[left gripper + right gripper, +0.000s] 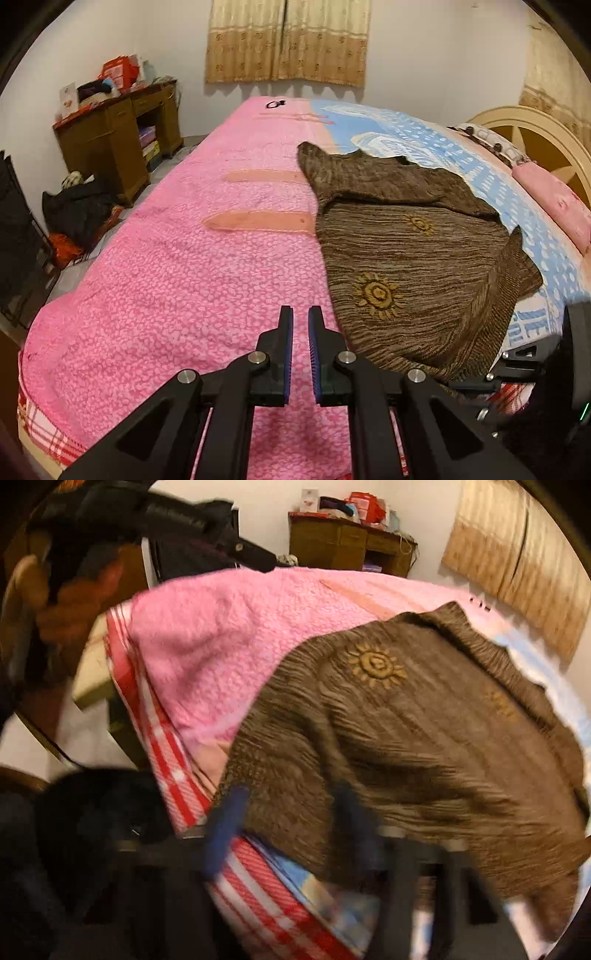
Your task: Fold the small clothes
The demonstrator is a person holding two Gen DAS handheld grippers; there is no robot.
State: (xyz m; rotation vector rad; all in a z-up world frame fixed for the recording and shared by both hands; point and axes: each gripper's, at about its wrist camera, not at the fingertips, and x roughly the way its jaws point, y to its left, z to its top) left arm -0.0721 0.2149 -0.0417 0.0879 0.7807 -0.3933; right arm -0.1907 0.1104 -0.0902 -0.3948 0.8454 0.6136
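A brown ribbed knit garment with gold sun motifs (413,266) lies spread across a bed, resting partly on a pink textured blanket (177,266) and partly on a blue-and-white patterned sheet (424,136). The left gripper (301,314) hovers over the pink blanket just beside the garment's hem, its blue-padded jaws nearly together and empty. The right gripper (291,794) is blurred above the garment's near edge; whether it grips cloth cannot be told.
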